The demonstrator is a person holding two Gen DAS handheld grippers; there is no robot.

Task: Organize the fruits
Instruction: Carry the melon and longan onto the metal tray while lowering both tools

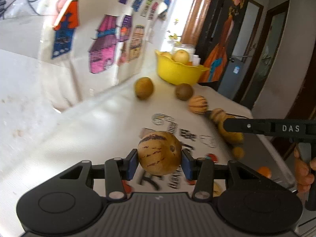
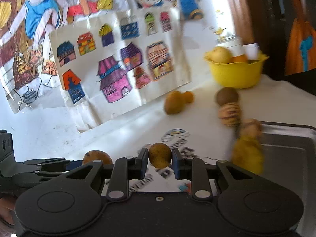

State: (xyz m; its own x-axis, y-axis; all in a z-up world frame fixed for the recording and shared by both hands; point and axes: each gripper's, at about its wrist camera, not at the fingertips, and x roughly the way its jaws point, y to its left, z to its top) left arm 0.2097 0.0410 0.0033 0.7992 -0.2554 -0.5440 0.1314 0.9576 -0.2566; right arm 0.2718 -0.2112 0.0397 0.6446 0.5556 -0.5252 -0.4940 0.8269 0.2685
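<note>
Here, striped fruit (image 1: 159, 152) clamped in left claw (image 1: 159, 163)

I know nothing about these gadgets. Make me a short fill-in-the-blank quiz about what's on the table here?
1. The left gripper holds a tan fruit marked with dark ____.
2. The bowl at the table's far end is coloured ____.
3. The right gripper is shut on a small ____ fruit.

Missing words: stripes; yellow; brown

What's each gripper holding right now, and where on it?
Left gripper: striped melon-like fruit, pinched across its sides. Right gripper: small brown fruit, pinched across its sides.
</note>
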